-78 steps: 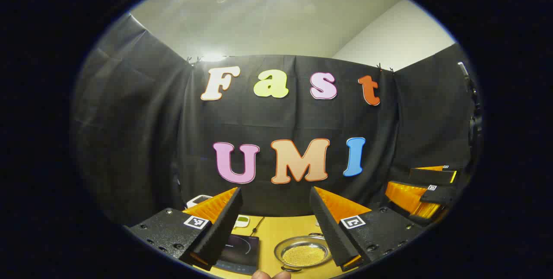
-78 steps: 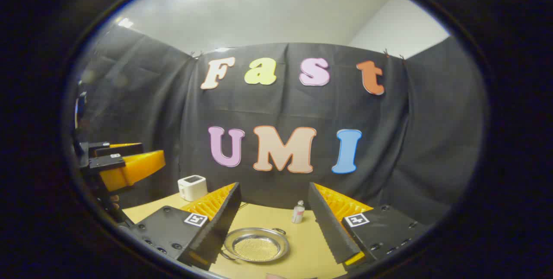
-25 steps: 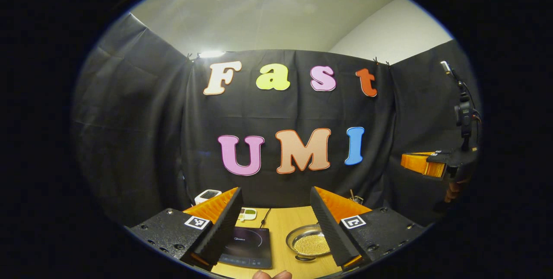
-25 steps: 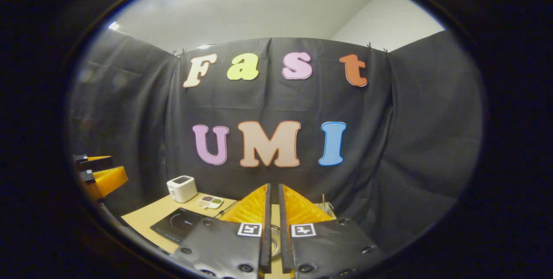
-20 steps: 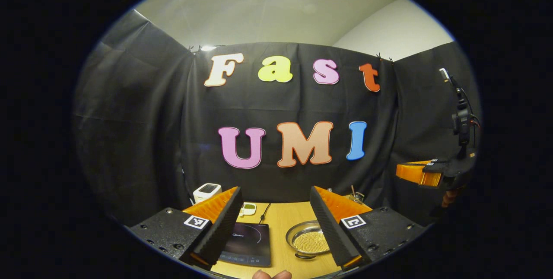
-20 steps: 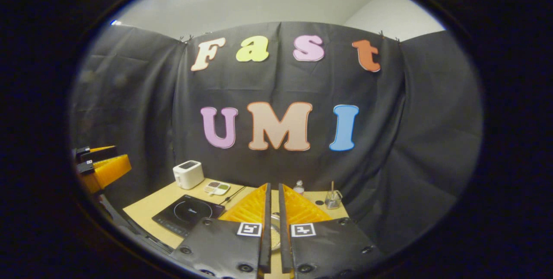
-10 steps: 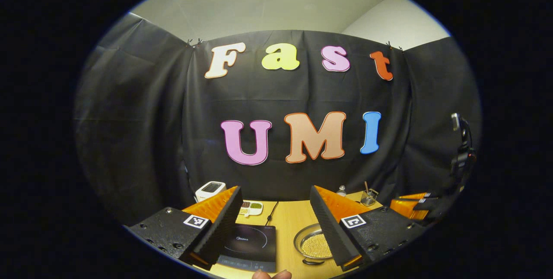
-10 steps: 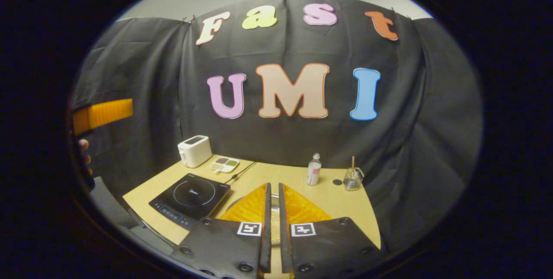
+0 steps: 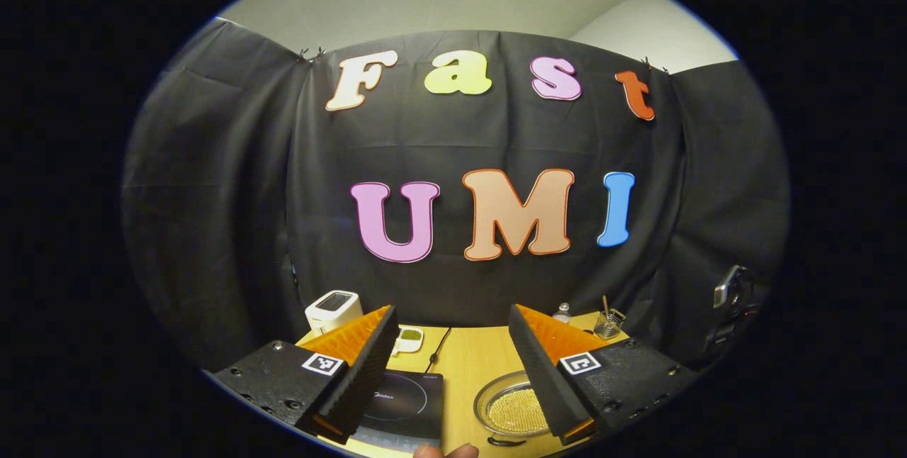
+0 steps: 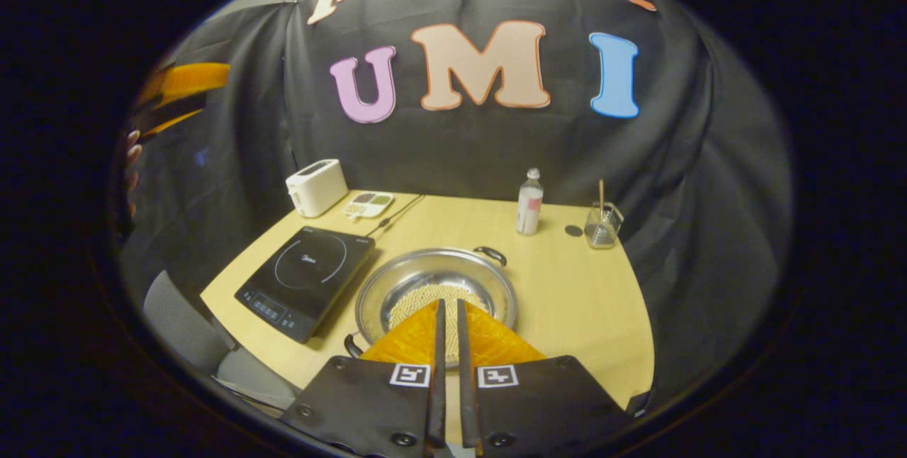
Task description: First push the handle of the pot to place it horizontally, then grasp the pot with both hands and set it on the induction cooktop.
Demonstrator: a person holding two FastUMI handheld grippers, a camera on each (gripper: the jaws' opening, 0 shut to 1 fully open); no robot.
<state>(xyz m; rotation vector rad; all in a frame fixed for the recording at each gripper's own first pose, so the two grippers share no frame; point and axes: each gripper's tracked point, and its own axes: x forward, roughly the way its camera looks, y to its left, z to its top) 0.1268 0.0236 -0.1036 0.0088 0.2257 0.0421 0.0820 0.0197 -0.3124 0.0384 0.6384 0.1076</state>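
A shallow steel pot [image 10: 432, 281] with pale beads in it sits mid-table, right of the black induction cooktop [image 10: 307, 279]. Its two dark loop handles lie on a diagonal, one at the far right [image 10: 491, 254] and one at the near left [image 10: 351, 345]. My right gripper [image 10: 448, 302] is shut with nothing in it and hangs above the pot's near side. My left gripper [image 9: 452, 316] is open and empty, held high and back from the table. Below it lie the pot [image 9: 506, 410] and the cooktop [image 9: 405, 405]. The left gripper [image 10: 186, 84] also appears far up on the left.
On the wooden table [image 10: 574, 302], a white toaster [image 10: 316, 186] and a small sectioned dish [image 10: 368, 203] stand at the back left. A bottle [image 10: 528, 211] and a glass cup with a stick [image 10: 602, 224] are at the back right. A grey chair [image 10: 181, 320] is by the table's left edge.
My right gripper went from open to shut, then tipped down and forward over the pot. The left gripper stayed open and shifted only a little.
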